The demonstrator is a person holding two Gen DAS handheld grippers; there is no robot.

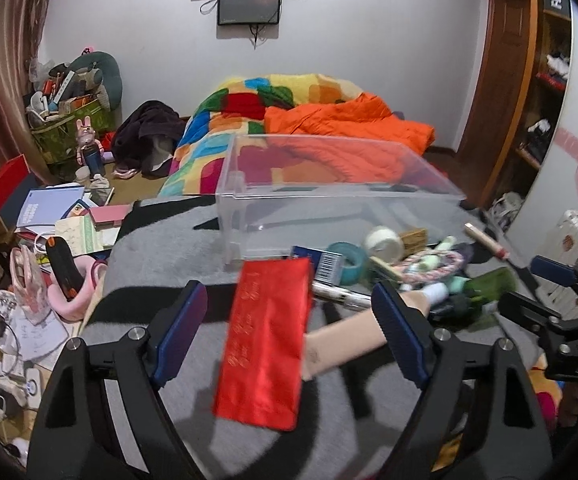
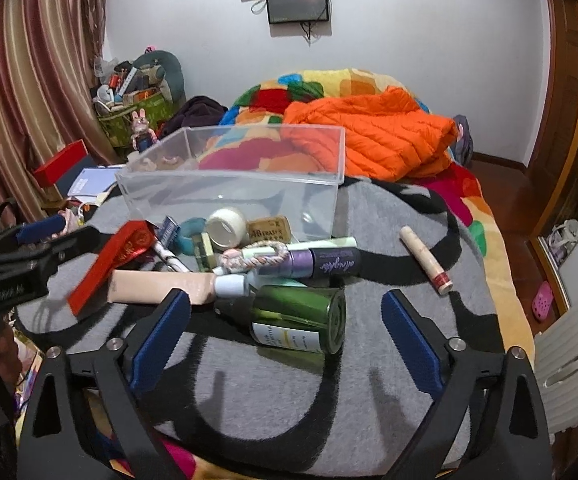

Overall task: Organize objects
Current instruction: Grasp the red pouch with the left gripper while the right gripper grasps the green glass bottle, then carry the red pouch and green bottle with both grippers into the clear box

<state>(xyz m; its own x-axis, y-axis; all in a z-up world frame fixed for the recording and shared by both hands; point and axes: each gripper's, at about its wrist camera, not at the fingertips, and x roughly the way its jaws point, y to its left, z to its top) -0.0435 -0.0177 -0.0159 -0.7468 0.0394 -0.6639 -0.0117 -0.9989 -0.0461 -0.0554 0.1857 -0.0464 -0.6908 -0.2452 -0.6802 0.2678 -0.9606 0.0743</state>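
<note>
On a bed spread with a grey-and-black blanket (image 2: 369,360), my left gripper (image 1: 289,330) hangs with fingers spread, released, around a flat red satin pouch (image 1: 267,340); it looks tilted, but I cannot tell whether it rests on the pile's edge. My right gripper (image 2: 285,338) hangs likewise unclenched just before a green glass bottle (image 2: 301,316) lying on its side. Sorting looks barely begun: the clear plastic box (image 2: 233,184) at the far side appears empty. Next, I judge, the left fingers must close on the pouch and carry it to the box. A beige tube (image 2: 161,286), purple spray bottle (image 2: 325,262) and white tape roll (image 2: 227,226) crowd between, so the carry should go over them.
</note>
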